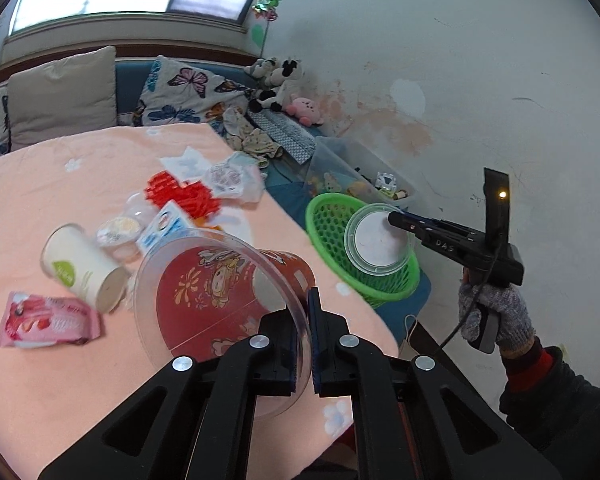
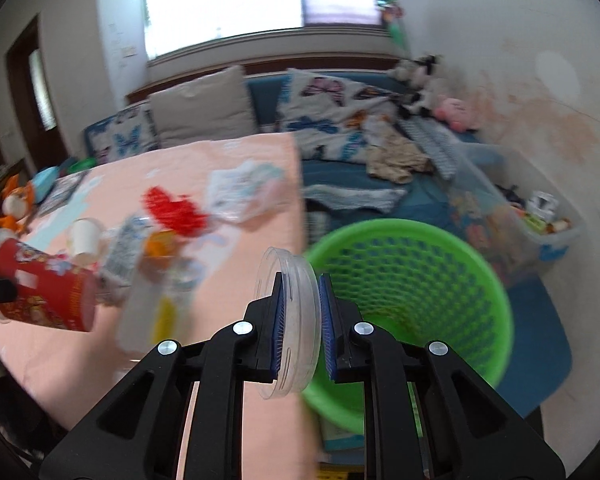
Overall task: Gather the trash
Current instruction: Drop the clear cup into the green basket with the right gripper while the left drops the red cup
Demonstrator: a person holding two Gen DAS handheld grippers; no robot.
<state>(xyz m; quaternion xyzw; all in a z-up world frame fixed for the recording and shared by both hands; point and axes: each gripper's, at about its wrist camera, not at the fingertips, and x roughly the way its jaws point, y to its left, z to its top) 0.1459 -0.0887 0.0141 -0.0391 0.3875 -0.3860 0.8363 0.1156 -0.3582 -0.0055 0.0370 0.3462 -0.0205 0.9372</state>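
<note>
Sitting off the table's (image 1: 40,380) right edge, green basket (image 1: 328,216). Red cup (image 1: 204,292) lies near table's front edge, rim pinched by left gripper (image 1: 302,336). Right gripper (image 2: 300,316) clamps clear lid (image 2: 288,320) over basket rim.

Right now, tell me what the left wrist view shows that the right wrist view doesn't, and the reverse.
Left wrist only: the right tongs seen from outside in a grey knitted glove, a pink flat wrapper, and the left tongs shut on the clear rim of the red printed paper cup.

Right wrist only: a dark doorway and an orange toy.

Both: the green perforated plastic basket, the round clear plastic lid in the right tongs, and the peach tablecloth.
</note>
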